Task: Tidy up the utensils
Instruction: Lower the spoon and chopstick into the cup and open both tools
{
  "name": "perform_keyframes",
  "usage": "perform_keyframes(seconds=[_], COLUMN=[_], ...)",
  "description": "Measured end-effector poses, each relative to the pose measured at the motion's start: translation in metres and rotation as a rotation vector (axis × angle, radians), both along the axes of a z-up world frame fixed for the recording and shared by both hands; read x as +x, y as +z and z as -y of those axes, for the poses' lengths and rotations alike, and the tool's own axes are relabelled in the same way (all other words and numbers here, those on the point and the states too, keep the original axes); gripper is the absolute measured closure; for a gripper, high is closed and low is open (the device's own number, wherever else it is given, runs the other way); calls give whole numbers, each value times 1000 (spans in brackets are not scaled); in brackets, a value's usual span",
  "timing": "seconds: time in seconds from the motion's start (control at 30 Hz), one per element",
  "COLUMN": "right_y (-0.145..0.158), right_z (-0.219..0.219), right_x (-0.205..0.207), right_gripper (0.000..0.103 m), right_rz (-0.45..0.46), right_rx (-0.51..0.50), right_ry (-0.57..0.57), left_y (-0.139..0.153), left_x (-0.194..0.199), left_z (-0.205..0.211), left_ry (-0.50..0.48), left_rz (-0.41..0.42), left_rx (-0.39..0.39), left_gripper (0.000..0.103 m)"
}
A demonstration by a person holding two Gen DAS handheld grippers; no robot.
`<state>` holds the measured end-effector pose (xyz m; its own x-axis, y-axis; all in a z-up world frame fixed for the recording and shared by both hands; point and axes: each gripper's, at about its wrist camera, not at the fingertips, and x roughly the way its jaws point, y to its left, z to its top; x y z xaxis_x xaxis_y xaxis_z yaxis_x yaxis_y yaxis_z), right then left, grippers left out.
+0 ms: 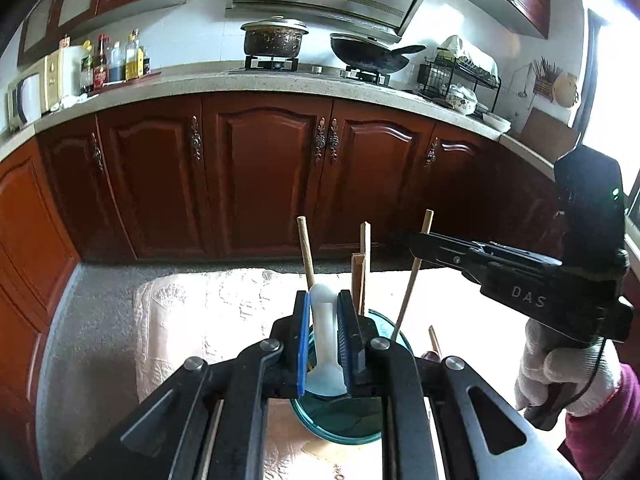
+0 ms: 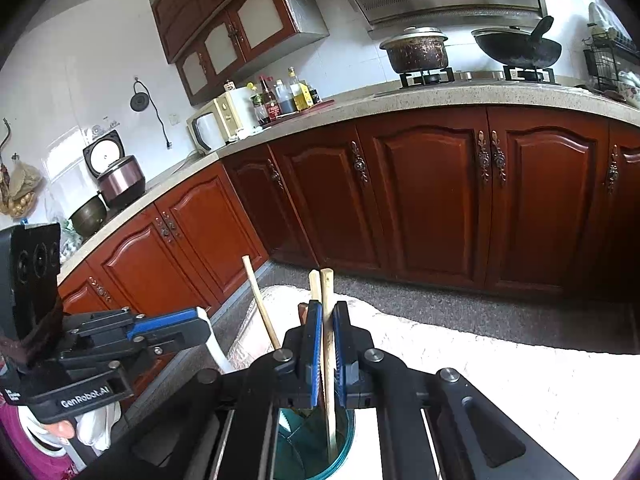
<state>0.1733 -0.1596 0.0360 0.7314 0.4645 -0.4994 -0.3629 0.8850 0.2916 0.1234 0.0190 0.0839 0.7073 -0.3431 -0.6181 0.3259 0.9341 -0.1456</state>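
The left wrist camera is looking forward along its own fingers, sitting close above the blue glass cup and facing the red cabinets straight on, with the other gripper crossing at the right edge. The right wrist camera is hanging just as near over the same cup, angled leftward toward the counter corner (both are sharing the stove, the pots and the cabinets)

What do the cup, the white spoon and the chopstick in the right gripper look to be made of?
Cup: tinted teal glass or clear plastic, see-through and glossy. White spoon: glossy, slightly translucent, probably plastic, possibly ceramic. Chopstick: pale matte wood or bamboo, faint grain.
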Motion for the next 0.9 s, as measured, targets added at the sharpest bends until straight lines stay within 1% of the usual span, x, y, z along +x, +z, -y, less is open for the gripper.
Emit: perform_keyframes(seconds=[0.13, 0.27, 0.33, 0.4, 0.57, 0.67, 0.73, 0.8, 0.83, 0.87, 0.9], right_y=[1, 3, 3, 1, -10, -15, -18, -21, -22, -22, -23], right_z=[3, 4, 2, 1, -1, 0, 2, 4, 5, 6, 7], right_x=[0, 0, 0, 1, 8, 13, 17, 19, 20, 21, 19], right_gripper=[96, 96, 96, 96, 96, 96, 92, 91, 86, 77, 74], right_rz=[-1, -1, -3, -11, -56, -72, -89, -108, -117, -118, -115], right_rx=[5, 18, 15, 11, 1, 7, 18, 26, 27, 26, 24], right_ry=[-5, -4, 2, 5, 1, -7, -21, -25, -25, -25, -26], left_y=[9, 16, 14, 7, -20, -36, -46, -54, -58, -61, -63], left_x=[-6, -15, -20, -22, -23, -20, -17, -16, -16, -14, -13], left_z=[-5, -2, 3, 9, 22, 26, 26, 25, 24, 24, 24], left_ry=[28, 53, 58, 56, 65, 83, 95, 111, 116, 121, 125], left_rz=[-22, -12, -7, -24, -79, -98, -123, -134, -142, -151, -159], left_rx=[-31, -36, -32, -28, 11, 33, 28, 28, 28, 28, 28], left_gripper=[89, 89, 89, 89, 89, 89, 89, 89, 89, 89, 89])
